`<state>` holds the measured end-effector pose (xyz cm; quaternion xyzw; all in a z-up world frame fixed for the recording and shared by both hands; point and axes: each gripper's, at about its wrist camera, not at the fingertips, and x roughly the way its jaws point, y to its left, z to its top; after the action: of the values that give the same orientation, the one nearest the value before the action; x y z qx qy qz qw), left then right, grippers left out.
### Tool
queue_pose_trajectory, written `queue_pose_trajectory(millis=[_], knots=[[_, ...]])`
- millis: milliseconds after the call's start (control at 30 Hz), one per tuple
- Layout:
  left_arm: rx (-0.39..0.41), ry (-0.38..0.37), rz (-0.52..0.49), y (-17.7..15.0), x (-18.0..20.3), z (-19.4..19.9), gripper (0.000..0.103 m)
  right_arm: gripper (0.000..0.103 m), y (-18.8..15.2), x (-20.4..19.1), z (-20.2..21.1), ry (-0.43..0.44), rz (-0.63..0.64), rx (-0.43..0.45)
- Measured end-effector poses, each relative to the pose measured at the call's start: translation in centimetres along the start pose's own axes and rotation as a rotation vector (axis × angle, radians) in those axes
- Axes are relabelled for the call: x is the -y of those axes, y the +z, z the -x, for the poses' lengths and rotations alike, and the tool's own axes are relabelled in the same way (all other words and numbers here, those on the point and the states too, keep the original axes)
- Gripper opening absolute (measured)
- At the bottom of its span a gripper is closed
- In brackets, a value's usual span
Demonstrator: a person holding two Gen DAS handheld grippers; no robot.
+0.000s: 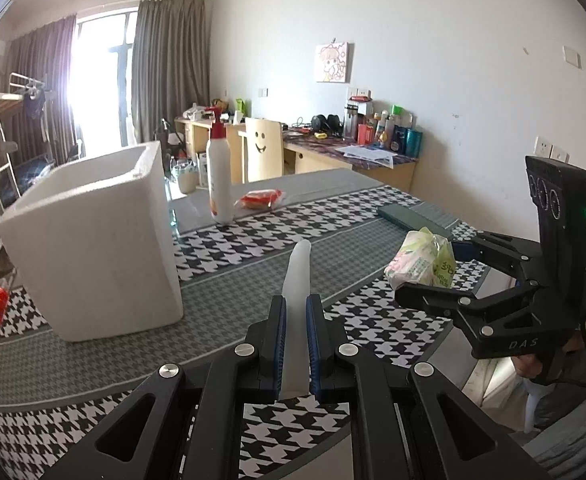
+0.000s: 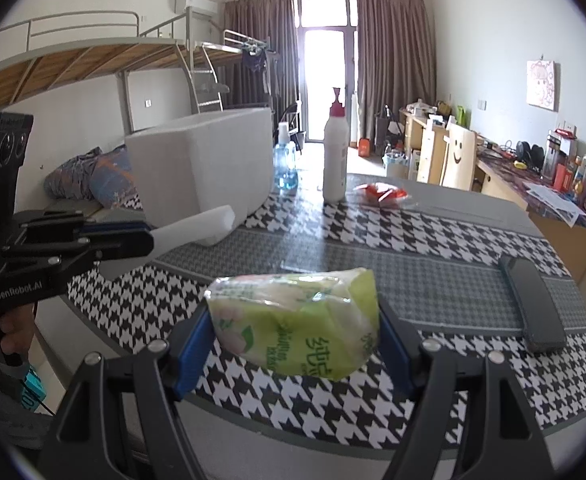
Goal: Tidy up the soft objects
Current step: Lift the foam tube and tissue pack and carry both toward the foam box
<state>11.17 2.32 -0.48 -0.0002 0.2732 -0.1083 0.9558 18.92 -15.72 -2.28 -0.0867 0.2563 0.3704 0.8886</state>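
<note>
My left gripper (image 1: pixel 296 344) is shut on a white foam strip (image 1: pixel 296 292) that sticks forward above the table; the strip also shows in the right wrist view (image 2: pixel 197 228). My right gripper (image 2: pixel 295 344) is shut on a green tissue pack (image 2: pixel 297 320), held just above the table's near edge. That pack also shows in the left wrist view (image 1: pixel 423 262), right of the strip. A white foam box (image 1: pixel 93 240) stands open-topped to the left of the strip; the right wrist view shows it too (image 2: pixel 205 168).
A white pump bottle (image 1: pixel 219 176) and a red snack packet (image 1: pixel 261 199) sit further back on the houndstooth tablecloth (image 1: pixel 229 252). A dark flat case (image 2: pixel 531 308) lies on the right. A blue spray bottle (image 2: pixel 285 160) stands behind the box. Desks and a chair line the far wall.
</note>
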Motion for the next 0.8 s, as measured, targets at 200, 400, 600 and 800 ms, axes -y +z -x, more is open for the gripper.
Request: queue_pose_trajectory(millis=[200,400,600,800], knots=[[0.017,0.005,0.004,1.0,-0.2,0.1,0.011,0.078,1.1,0.4,-0.2,0.008,-0.017,0.018],[0.035,0.029,-0.002,2.3,-0.6,-0.2,0.011,0.078,2.4,0.6,0.1,0.020,-0.047,0.053],[0.057,0.042,-0.004,3.5,-0.8,-0.2,0.011,0.078,3.5,0.7,0.2,0.020,-0.051,0.078],[0.084,0.050,-0.009,4.3,-0.9,0.2,0.011,0.078,4.4,1.1,0.4,0.013,-0.066,0.093]])
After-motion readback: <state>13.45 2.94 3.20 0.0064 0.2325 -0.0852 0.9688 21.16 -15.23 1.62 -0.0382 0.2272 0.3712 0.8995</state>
